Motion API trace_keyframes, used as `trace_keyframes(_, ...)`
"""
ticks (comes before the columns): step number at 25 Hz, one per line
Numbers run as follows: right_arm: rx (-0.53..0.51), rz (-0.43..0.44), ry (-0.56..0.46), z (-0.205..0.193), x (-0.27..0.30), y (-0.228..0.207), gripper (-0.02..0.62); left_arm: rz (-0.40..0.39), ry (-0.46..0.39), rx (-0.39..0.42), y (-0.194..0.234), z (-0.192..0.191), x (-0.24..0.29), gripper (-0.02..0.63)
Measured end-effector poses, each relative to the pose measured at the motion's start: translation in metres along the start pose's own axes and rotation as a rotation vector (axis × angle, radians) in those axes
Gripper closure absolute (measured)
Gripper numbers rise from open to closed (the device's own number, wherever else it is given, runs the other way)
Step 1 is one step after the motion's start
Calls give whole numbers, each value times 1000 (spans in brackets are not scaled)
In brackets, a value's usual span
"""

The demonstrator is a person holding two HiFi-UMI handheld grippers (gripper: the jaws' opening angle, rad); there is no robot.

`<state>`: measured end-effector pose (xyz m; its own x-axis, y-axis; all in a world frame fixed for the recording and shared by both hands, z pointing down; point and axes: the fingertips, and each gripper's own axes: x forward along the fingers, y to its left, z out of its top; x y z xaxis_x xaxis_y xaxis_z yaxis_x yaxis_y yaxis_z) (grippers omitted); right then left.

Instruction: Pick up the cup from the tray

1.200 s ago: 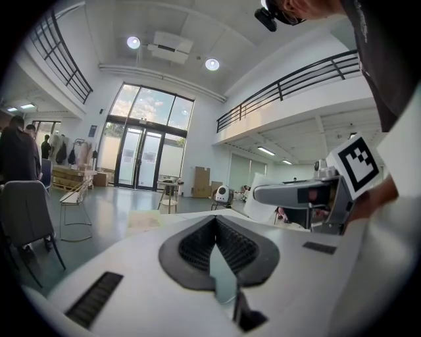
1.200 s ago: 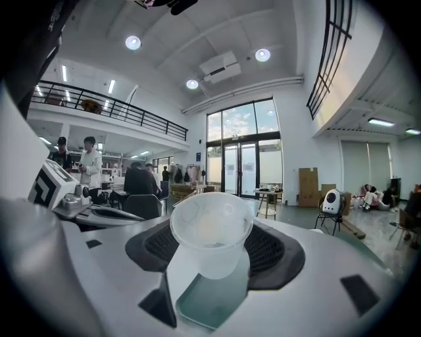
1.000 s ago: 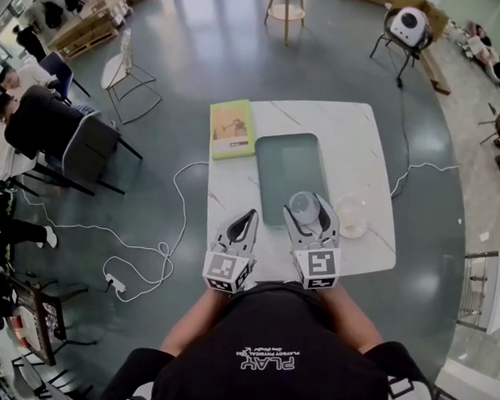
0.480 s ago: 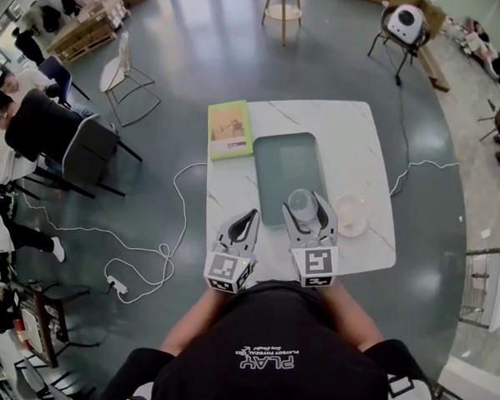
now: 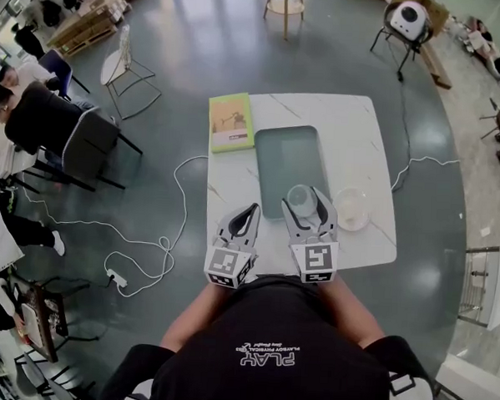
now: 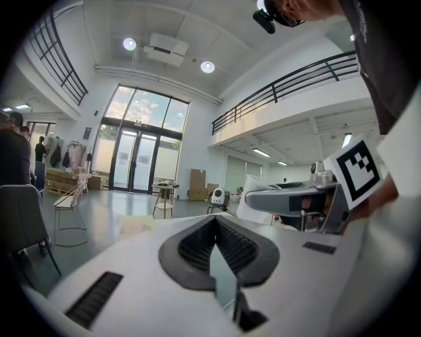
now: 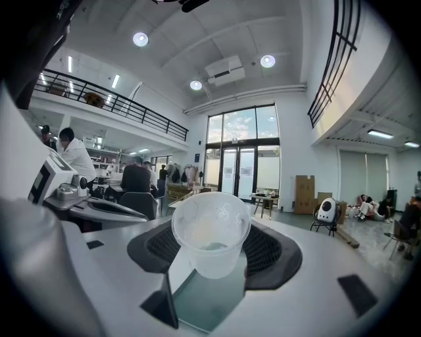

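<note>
A clear plastic cup [image 7: 210, 230] stands between the pads of my right gripper [image 7: 212, 227], over the near end of the grey-green tray [image 7: 210, 299]. The jaws have just been closing and both pads now press on the cup's sides. From above, the cup [image 5: 301, 198] shows between the right gripper's [image 5: 303, 199] fingertips at the tray's [image 5: 286, 151] near edge. My left gripper [image 5: 249, 210] hovers over the white table [image 5: 362, 134] left of the tray. Its tips [image 6: 214, 220] meet with nothing between them.
A yellow-green book [image 5: 230, 122] lies at the table's far left corner. A clear shallow bowl [image 5: 351, 209] sits right of the tray, close to the right gripper. A white cable [image 5: 179, 191] trails on the floor to the left, near chairs and seated people.
The head view has shifted a little. Both grippers and the cup keep their places against the tray.
</note>
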<state>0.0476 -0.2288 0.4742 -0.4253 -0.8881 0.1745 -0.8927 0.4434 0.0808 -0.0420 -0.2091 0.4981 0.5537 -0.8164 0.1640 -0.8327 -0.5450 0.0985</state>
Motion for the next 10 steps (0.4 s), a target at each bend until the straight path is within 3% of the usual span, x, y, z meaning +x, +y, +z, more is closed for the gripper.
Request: trace_keyframes(10,-8,-4,3,0,-5,3,314,-7,-4,-1,-5,2,-4,598)
